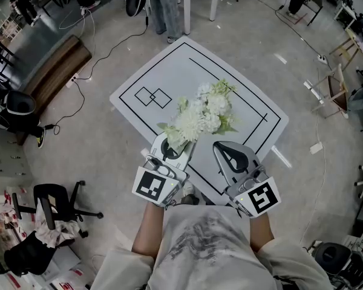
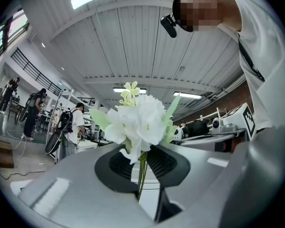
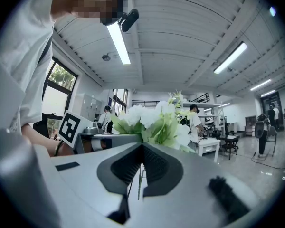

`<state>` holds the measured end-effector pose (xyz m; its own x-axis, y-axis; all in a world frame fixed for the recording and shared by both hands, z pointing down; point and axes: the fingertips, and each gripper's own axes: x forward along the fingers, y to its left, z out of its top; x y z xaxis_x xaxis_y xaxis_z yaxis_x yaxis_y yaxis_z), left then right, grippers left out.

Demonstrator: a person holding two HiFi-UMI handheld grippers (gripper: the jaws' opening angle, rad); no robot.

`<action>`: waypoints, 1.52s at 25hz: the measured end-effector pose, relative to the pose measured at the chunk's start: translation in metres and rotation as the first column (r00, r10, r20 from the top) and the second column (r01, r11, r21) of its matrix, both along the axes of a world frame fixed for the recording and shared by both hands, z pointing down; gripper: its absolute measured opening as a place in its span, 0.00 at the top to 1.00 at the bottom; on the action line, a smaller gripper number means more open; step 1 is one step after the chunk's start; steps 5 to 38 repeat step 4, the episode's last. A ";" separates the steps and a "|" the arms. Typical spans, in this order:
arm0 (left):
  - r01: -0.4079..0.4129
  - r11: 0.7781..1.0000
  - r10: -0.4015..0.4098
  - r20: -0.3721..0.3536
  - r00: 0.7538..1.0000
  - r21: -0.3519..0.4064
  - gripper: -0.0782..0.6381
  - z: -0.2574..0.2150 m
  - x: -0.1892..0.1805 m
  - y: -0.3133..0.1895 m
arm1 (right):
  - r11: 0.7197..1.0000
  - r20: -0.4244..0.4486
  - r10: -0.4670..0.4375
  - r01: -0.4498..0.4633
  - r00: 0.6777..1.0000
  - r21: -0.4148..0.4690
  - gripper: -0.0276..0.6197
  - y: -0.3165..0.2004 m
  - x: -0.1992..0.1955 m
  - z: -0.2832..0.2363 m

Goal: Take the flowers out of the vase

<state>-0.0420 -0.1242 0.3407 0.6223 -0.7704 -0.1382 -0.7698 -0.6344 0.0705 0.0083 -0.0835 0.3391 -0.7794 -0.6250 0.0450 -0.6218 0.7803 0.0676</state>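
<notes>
white blooms on a thin green stem make up the flower [image 2: 142, 120] pinched in the left tongs [image 2: 143, 152]. their pads press on the stem, which runs down through the narrow slit, and the head stands just above the tips. the right tongs [image 3: 142, 148] are closed as well. their pads meet on the thin stems of the bunch [image 3: 156, 120], whose white heads and green leaves spread above and beyond the tips. from the head view, flower and bunch touch and form one mass just ahead of both tongs. the tongs sit side by side but apart, marker cubes toward the person.

under them lies the table [image 1: 169, 71], white with black lines and turned like a diamond. one corner is beyond the bunch, one well left of the left tongs, and one well right of the right tongs. the two near edges pass under the tongs. ahead and left of the flower, the top shows only its drawn lines and a small double rectangle.

past the edges is grey floor [image 1: 97, 150]. left of the left tongs it lies open out to a cable [image 1: 91, 65] and a brown bench [image 1: 54, 71]. an office chair [image 1: 51, 201] stands left and behind. right of the right tongs the floor runs open to a wooden chair [image 1: 336, 86]. a person's legs [image 1: 166, 11] stand close to the far corner.
</notes>
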 end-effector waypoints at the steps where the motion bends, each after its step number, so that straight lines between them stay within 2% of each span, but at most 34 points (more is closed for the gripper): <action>1: 0.000 1.000 0.000 0.000 1.000 0.000 0.79 0.000 0.000 0.000 | 1.000 -0.001 0.000 0.000 1.000 0.000 0.93 0.000 0.000 0.000; 38: 0.002 1.000 -0.002 0.001 1.000 -0.002 0.79 0.001 0.000 -0.001 | 1.000 -0.004 -0.001 0.001 1.000 -0.001 0.93 -0.001 0.000 0.001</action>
